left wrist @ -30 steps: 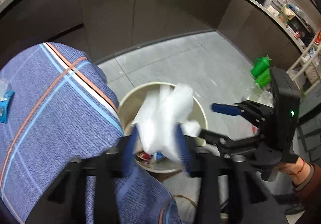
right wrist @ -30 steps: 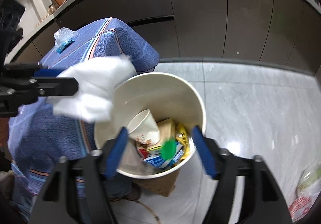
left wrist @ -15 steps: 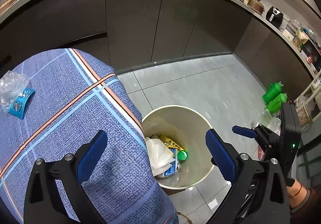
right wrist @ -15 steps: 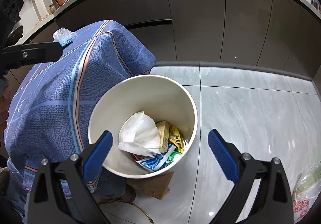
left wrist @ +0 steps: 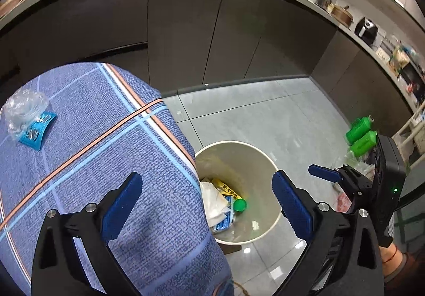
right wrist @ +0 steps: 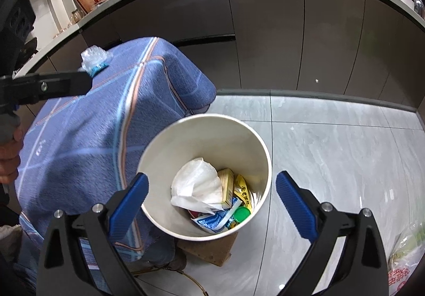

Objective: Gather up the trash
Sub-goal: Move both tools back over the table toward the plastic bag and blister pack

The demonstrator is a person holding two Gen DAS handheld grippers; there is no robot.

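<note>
A cream trash bin (right wrist: 170,152) stands on the floor beside a table with a blue plaid cloth (left wrist: 87,142). Inside it lie a crumpled white tissue (right wrist: 198,185), yellow and blue wrappers and a green cap (right wrist: 242,213). The bin also shows in the left wrist view (left wrist: 261,163). A clear plastic wrapper on a blue packet (left wrist: 29,116) lies on the cloth at the far left, and shows in the right wrist view (right wrist: 94,59). My left gripper (left wrist: 207,205) is open and empty above the table's edge. My right gripper (right wrist: 212,205) is open and empty above the bin.
Dark kitchen cabinets (left wrist: 186,30) curve behind under a cluttered counter. Two green bottles (left wrist: 361,134) and bags stand on the grey tile floor at the right. A cardboard piece (right wrist: 209,248) lies under the bin.
The left gripper opened and let the white tissue fall into the bin, then rose and drew back over the table. The right gripper opened wider and lifted a little.
</note>
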